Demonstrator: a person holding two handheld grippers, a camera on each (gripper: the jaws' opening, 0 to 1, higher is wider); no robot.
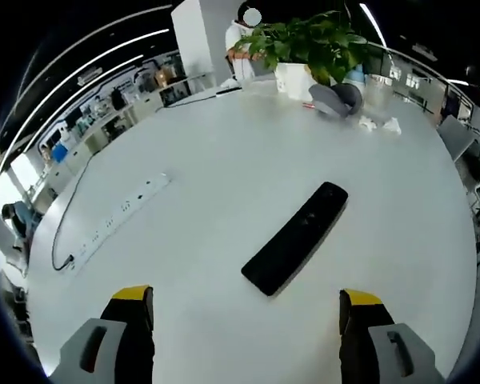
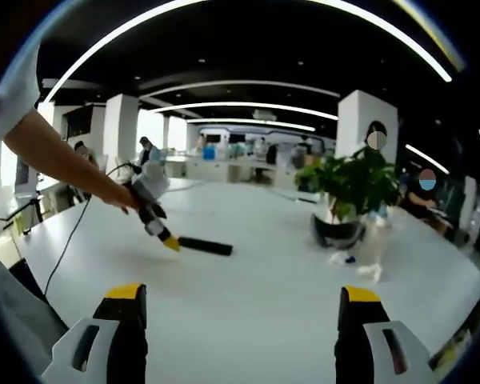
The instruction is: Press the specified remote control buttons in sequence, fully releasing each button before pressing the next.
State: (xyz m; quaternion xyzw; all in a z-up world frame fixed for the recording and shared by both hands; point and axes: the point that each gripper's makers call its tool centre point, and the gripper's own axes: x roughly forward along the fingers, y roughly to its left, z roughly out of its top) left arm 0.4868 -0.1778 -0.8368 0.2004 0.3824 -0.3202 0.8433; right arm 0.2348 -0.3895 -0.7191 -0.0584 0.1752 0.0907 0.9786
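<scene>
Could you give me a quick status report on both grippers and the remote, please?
Left gripper open, hovering near the remote. Right gripper open, held well back. Remote flat on white table; nothing blocking it.

Bright ceiling light strips (image 2: 248,108), soft shadows, slight blur, strong fisheye bending at edges.

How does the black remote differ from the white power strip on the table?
The remote is black and stands out sharply against the white table; the power strip is white and nearly blends in. The remote has no cable, while the power strip trails a dark cord along the table edge. The remote lies nearer the left hand-held gripper. Both are long, slim bars lying flat at a similar diagonal.
</scene>
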